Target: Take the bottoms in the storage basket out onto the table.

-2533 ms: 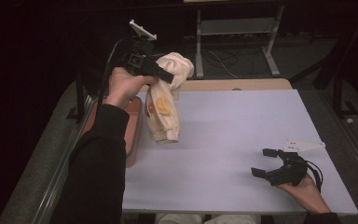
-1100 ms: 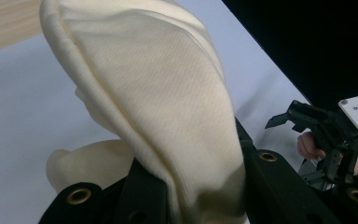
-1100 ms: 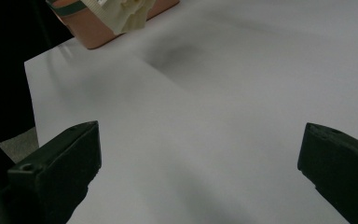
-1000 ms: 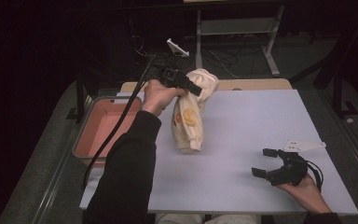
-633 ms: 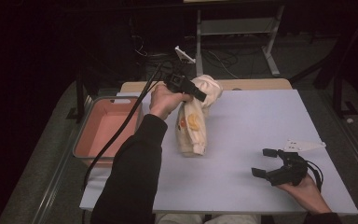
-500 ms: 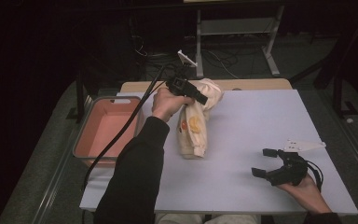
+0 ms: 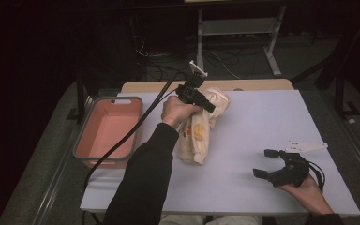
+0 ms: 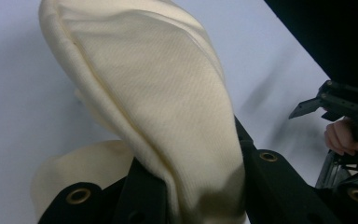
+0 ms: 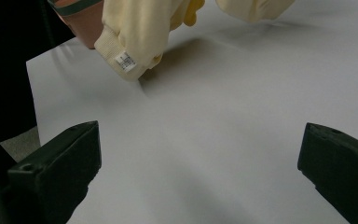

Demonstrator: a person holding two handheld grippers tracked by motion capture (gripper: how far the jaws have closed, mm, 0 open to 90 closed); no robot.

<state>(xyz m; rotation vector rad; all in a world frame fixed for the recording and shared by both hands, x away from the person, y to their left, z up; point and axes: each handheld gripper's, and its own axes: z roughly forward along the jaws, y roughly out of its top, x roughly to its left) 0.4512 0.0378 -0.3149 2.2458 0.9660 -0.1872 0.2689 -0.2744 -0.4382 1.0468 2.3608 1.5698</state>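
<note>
Cream garment [image 7: 201, 129] with an orange-yellow print is bunched in the left tool [image 7: 205, 102], at the far-left part of the pale surface [image 7: 281, 122]. Left tool view: both black jaws are clamped on a thick fold of the cream ribbed fabric [image 8: 168, 116], with cloth filling the gap between them. High view: upper end of the garment is held up at the tool, the rest hangs down and its lower end touches the surface near the left forearm. Right tool view: a hem corner with a small white label [image 9: 125, 59] lies on the surface, casting a shadow beneath it.

Right tool [image 7: 268, 164] rests near the front-right edge of the surface, held in the right hand [image 7: 304, 190], well apart from the garment. Its jaws stand wide apart with nothing between them; bare surface shows in the gap in the right tool view.

Salmon-pink bin [image 7: 93, 150] sits just off the left edge of the surface. Black cable [image 7: 131, 136] trails from the left tool across the bin's corner.
</note>
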